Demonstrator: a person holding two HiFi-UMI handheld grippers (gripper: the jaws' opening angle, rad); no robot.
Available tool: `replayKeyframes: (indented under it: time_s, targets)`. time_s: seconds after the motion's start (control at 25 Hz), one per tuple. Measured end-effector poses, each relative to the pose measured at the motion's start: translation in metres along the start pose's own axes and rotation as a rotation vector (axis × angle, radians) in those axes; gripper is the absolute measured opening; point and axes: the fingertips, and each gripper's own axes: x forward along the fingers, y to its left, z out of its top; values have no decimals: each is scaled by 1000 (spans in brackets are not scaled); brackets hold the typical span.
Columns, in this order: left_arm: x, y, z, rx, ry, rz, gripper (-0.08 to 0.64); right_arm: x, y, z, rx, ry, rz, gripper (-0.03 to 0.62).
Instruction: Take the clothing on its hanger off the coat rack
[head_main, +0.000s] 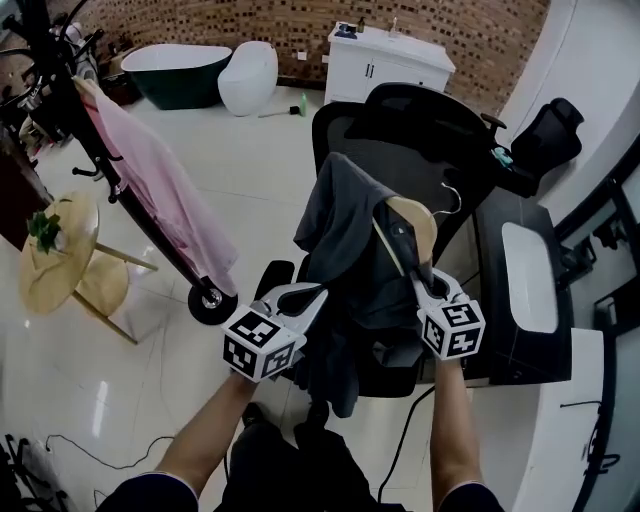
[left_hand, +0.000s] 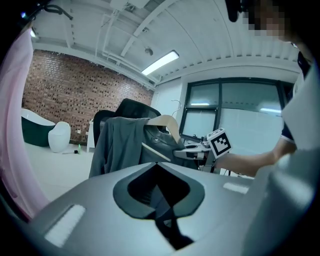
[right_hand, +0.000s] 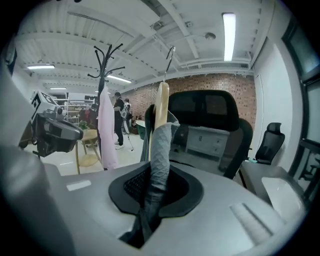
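Observation:
A dark grey garment (head_main: 345, 250) hangs on a wooden hanger (head_main: 410, 225) with a metal hook, held in the air in front of the black office chair (head_main: 420, 120). It is off the black coat rack (head_main: 110, 170), which stands at the left. My left gripper (head_main: 310, 297) is shut on the garment's lower left side; a dark strip of cloth (left_hand: 165, 220) shows between its jaws. My right gripper (head_main: 425, 285) is shut on the grey cloth (right_hand: 160, 160) at the hanger's right shoulder, the hanger (right_hand: 161, 105) rising just beyond the jaws.
A pink garment (head_main: 160, 190) still hangs on the coat rack. A round wooden table (head_main: 60, 260) with a small plant stands at the far left. A dark desk (head_main: 520, 290) runs along the right. A bathtub (head_main: 175, 70) and a white cabinet (head_main: 385, 60) stand at the back.

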Motion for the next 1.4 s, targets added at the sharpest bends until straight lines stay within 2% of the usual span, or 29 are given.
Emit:
replayKeyframes:
  time_s: [0.36,0.6,0.84,1.08,1.28,1.4]
  targets:
    - [1,1,-45,-70,48,29,8,37,35,-71,58,114,104,23]
    - [11,-4,-85,-137,96,40,6,68,49,-130,68,187,139,25]
    - [20,-7,-128,-195,151,42,8,105,58,-189,125,277,170,25]
    - [27,-3,-154,-274,155,19,8,131,67,-232,200,360,173,34]
    - [29,1,-167,-313,170,22,8,142,77,-266,218,440,162,46]
    - [31,7,-171,-332,161,38,8,143,70,-269,243,423,122,97]
